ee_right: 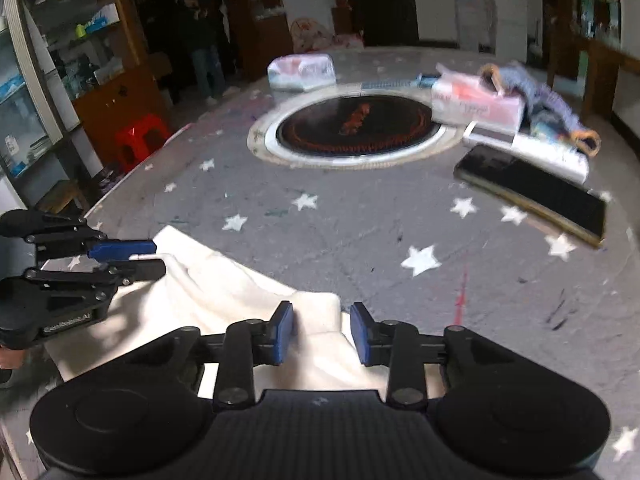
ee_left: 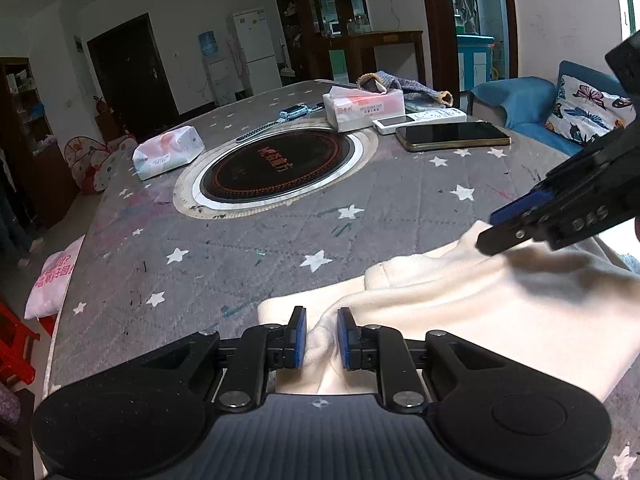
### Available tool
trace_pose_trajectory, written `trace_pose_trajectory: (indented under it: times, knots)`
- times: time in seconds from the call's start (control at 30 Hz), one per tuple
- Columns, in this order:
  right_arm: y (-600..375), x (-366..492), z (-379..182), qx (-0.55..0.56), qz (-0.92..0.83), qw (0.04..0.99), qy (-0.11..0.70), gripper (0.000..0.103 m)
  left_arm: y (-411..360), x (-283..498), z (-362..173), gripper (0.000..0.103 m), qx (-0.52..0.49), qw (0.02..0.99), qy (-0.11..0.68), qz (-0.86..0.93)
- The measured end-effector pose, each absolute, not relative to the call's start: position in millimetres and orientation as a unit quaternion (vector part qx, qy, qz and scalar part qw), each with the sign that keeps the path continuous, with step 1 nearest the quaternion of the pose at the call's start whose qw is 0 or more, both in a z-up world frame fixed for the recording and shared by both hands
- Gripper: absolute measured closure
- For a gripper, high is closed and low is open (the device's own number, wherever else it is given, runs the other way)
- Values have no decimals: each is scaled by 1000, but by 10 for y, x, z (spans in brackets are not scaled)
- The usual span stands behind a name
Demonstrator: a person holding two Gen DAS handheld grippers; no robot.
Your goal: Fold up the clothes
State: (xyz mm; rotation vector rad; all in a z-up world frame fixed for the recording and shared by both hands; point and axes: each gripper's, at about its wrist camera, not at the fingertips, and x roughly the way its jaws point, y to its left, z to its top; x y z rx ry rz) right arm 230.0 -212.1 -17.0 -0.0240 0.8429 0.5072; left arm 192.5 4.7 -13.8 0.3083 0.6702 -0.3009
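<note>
Two tools sit over a cream fleece garment (ee_left: pixel 460 304) on the grey star-patterned bench (ee_left: pixel 240 248). Left tool (ee_left: pixel 321 334) stands slightly apart, a cloth fold between its blue pads. Right tool (ee_right: pixel 322 330) likewise stands apart astride a fold.

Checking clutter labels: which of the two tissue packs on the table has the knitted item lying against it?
The tissue pack with red print, right of the round black hotplate, beside the phones. The knitted item lies against it; the pinkish pack lies alone.
</note>
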Motion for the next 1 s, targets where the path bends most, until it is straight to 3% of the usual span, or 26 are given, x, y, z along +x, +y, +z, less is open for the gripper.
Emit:
trace_pose_trajectory:
  times: [0.1,0.17,0.37,0.5,0.7,1.0]
  knots:
    - [-2067,2268,-161,-30,235,889,391,98,33,1951,-116,85,149,923,322,-151]
    - [-2038,2209,-101,-49,227,900,369,99,21,1975,-106,85,148,924,319,-154]
    - [-1997,2226,-179,-74,177,912,362,99,-27,2095,-186,84,142,921,331,-149]
    - [-2044,2249,-133,-56,170,914,365,90,29,2063,-147,83,137,925,324,-146]
    - [-1761,2077,111,-76,251,900,348,90,249,1970,-7,83,104,933,316,-135]
    - [-1229,2256,-222,-90,267,887,366,90,448,1620,22,82,77,930,321,-162]
